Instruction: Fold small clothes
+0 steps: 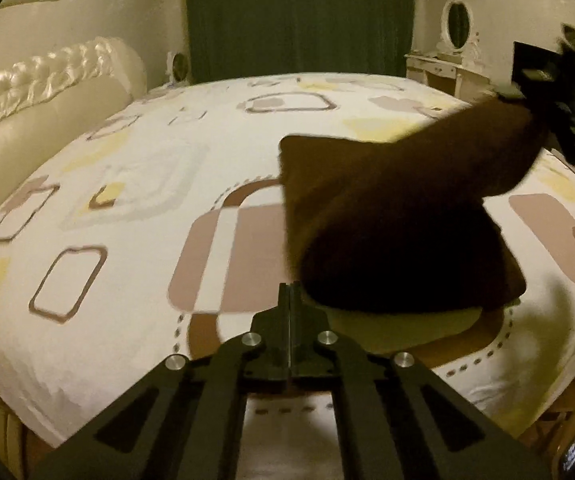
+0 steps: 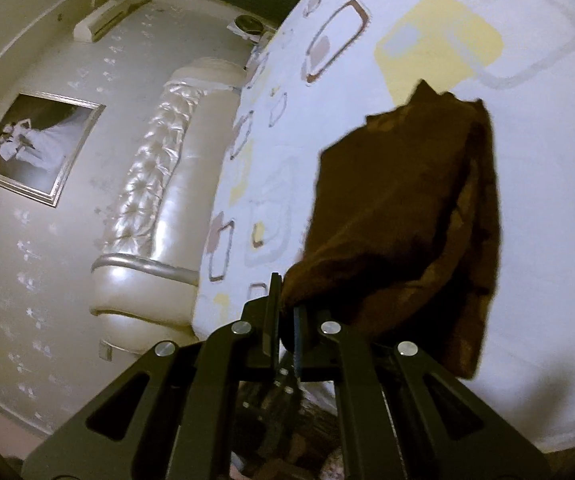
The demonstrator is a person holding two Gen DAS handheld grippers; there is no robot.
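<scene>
The dark brown cloth garment [image 1: 399, 216] hangs raised over the bed's white sheet patterned with beige and yellow squares [image 1: 135, 184]. The right gripper [image 2: 285, 316] has its jaws pinching one corner of it. The left gripper [image 1: 290, 292] has its jaws pressed together, empty, just beside the garment's near edge.

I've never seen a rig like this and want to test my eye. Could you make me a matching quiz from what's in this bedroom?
Things:
1. brown garment
2. curtain
3. headboard
4. framed picture

Descriptions:
A. dark green
B. hanging on the wall
C. pinched in the right gripper
D. shiny cream, tufted

Pairs: 1-C, 2-A, 3-D, 4-B
</scene>
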